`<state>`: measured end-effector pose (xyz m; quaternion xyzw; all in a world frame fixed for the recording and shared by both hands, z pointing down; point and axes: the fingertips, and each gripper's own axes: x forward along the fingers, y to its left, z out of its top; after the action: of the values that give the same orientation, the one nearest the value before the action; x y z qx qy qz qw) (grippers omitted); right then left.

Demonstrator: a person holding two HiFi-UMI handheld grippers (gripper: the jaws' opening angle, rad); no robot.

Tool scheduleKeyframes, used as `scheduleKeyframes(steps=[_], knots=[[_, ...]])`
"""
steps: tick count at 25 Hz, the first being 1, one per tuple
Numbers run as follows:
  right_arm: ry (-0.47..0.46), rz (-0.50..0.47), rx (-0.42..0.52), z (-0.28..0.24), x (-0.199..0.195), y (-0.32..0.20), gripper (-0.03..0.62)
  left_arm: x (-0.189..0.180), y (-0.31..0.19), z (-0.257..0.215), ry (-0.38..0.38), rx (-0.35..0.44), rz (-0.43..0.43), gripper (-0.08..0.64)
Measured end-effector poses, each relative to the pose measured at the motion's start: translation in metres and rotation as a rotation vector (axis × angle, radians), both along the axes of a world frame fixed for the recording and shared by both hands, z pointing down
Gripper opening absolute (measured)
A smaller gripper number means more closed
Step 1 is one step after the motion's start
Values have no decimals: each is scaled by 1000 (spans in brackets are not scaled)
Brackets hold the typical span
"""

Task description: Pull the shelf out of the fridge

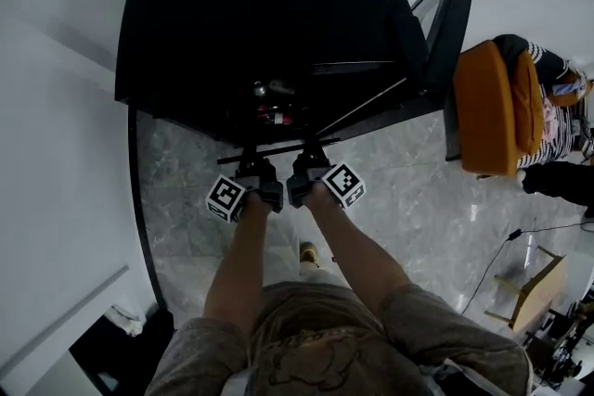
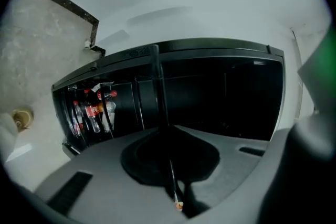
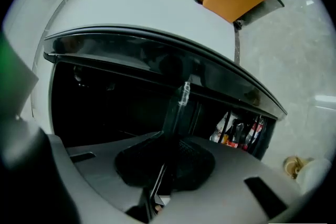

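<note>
2 grips: left hand-held gripper (image 1: 250,162) and right hand-held gripper (image 1: 311,153) clamp shelf (image 1: 278,150) front edge just ahead; probably stiff, thin, breakable.

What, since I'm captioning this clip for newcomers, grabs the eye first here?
The open black fridge fills the top of the head view, with red-labelled bottles inside. Just below it, the left gripper and right gripper sit side by side, jaws closed on the front edge of the shelf. An orange chair stands out at the right on the grey floor.
</note>
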<state>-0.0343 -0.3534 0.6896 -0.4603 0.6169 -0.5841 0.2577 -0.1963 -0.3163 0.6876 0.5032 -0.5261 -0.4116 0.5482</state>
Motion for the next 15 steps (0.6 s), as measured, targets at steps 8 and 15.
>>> scheduleKeyframes(steps=[8,15], knots=[[-14,5,-26,-13,7,27,43,6,26,-13,15,-23,3,21],[-9,4,-33,-31,13,59,43,12,58,-29,16,-30,12,23]])
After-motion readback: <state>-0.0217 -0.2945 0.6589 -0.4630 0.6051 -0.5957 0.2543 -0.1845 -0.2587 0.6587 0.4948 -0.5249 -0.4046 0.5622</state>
